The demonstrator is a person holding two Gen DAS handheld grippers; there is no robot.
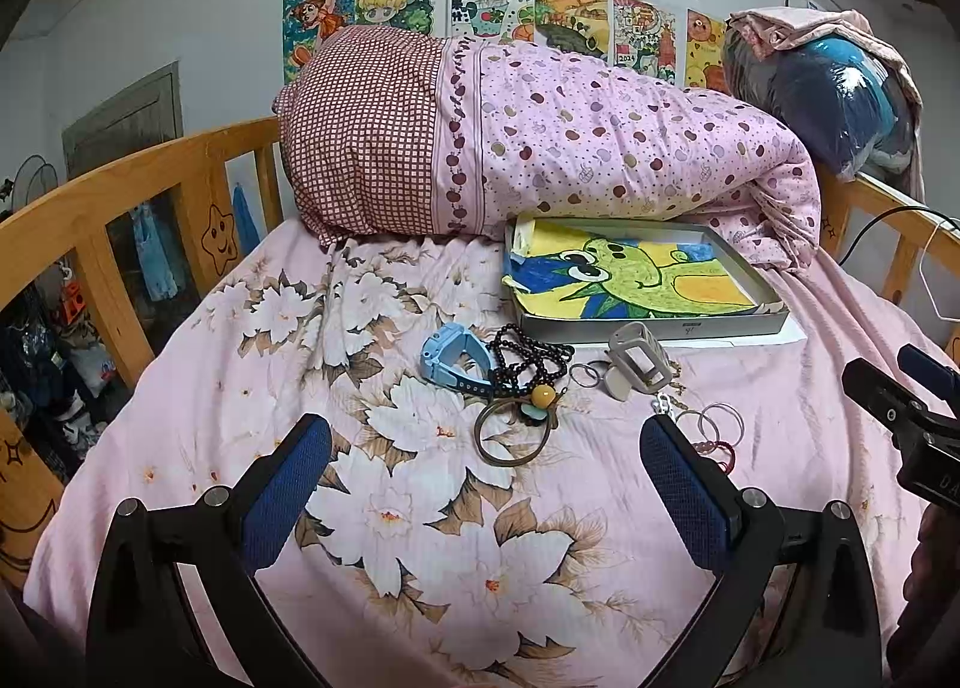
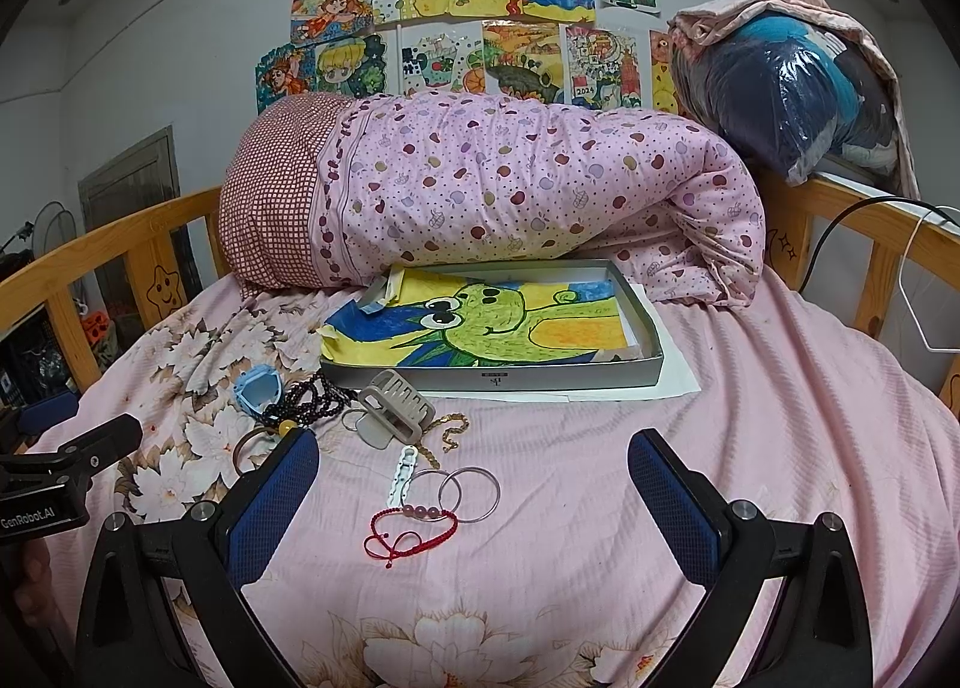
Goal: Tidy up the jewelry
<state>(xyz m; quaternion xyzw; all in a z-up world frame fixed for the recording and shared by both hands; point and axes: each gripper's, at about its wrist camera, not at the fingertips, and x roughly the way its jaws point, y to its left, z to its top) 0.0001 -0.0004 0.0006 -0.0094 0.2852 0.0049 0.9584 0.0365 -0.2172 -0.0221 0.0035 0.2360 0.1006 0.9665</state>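
Observation:
Jewelry lies in a loose cluster on the pink floral bedsheet (image 1: 420, 538). There is a light blue watch (image 1: 451, 359) (image 2: 257, 391), a black bead necklace (image 1: 528, 364) (image 2: 312, 397) with a yellow bead, a brown bangle (image 1: 513, 436), a grey watch case (image 1: 637, 359) (image 2: 396, 406), silver rings (image 2: 469, 493), a red cord bracelet (image 2: 411, 535), a gold chain (image 2: 453, 427) and a white clip (image 2: 403, 472). A shallow grey box (image 1: 660, 328) (image 2: 498, 379) holding a dinosaur drawing sits just behind them. My left gripper (image 1: 486, 484) is open and empty, near the bangle. My right gripper (image 2: 474, 502) is open and empty, around the rings and red bracelet.
A rolled pink quilt (image 1: 540, 147) (image 2: 492, 190) lies behind the box. Wooden bed rails (image 1: 120, 190) (image 2: 870, 244) run on both sides. A plastic-wrapped blue bundle (image 2: 798, 105) sits on the far right rail. Drawings (image 2: 480, 15) hang on the wall.

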